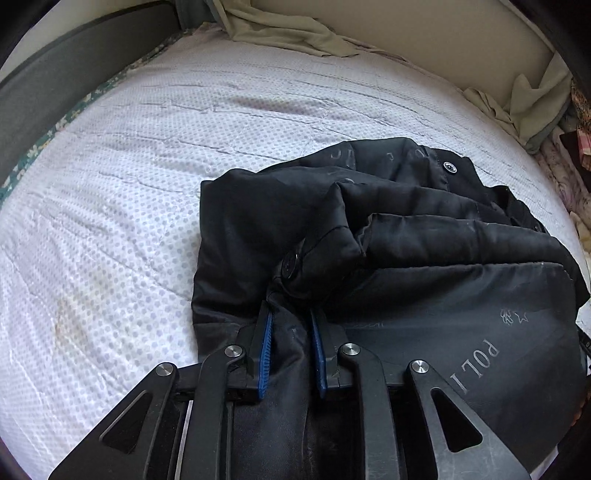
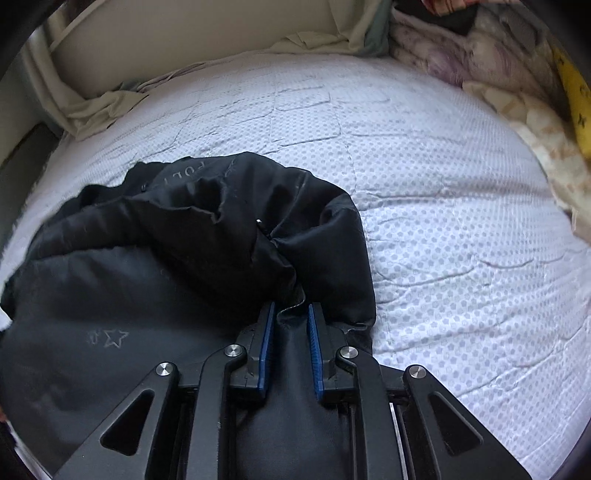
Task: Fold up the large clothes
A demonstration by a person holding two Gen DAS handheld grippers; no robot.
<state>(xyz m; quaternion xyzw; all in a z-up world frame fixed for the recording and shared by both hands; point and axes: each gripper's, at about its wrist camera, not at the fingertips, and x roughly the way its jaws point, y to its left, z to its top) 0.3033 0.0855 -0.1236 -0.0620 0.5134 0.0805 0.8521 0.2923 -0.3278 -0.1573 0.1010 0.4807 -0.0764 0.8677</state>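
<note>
A black padded jacket (image 1: 424,240) lies bunched on the white dotted mattress cover (image 1: 147,166), with snap buttons and pale printed letters showing. In the left wrist view my left gripper (image 1: 290,314) is shut on a fold of the jacket near its left edge, and the cloth is pinched between the blue pads (image 1: 266,339). In the right wrist view the same jacket (image 2: 166,240) spreads to the left. My right gripper (image 2: 291,308) is shut on a seam edge at its right side, with fabric pressed between the pads (image 2: 314,343). Both grippers point steeply down at the bed (image 2: 461,240).
A crumpled beige sheet (image 1: 288,33) lies along the far edge by the cream headboard (image 2: 184,37). A grey bed frame (image 1: 55,74) borders the left side. Floral bedding (image 2: 480,55) and a yellow item (image 2: 576,99) are piled at the right.
</note>
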